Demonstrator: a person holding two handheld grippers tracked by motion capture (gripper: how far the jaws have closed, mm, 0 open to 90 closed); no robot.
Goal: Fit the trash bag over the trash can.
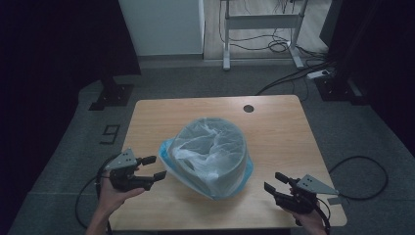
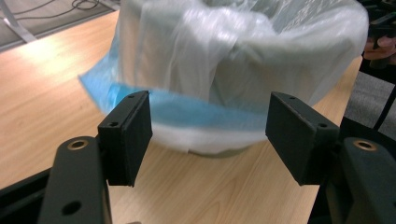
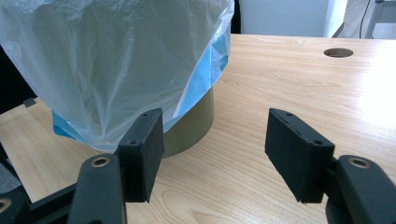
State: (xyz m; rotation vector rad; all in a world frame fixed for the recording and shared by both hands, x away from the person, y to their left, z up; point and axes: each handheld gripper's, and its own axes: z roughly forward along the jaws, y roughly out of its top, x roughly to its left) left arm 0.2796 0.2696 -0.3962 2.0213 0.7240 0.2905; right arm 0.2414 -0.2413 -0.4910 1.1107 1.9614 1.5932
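Note:
A round bin (image 1: 230, 169) stands in the middle of the wooden table (image 1: 274, 127), lined with a thin plastic bag (image 1: 208, 147) whose blue-edged hem (image 1: 166, 156) hangs down over the outside. My left gripper (image 1: 154, 168) is just left of the bin, its jaws open and empty, pointing at the hem. In the left gripper view the bag (image 2: 233, 56) and its blue hem (image 2: 187, 105) sit close ahead of the jaws. My right gripper (image 1: 275, 182) is open at the table's front right, apart from the bin. The right gripper view has the bag (image 3: 107, 60) and the bin's olive wall (image 3: 194, 126).
A round cable hole (image 1: 248, 108) sits near the table's far edge. Behind the table are a white cabinet (image 1: 164, 27) and a desk frame (image 1: 262, 22) with cables (image 1: 293, 73) on the floor. A black cable (image 1: 367, 176) loops on the carpet at right.

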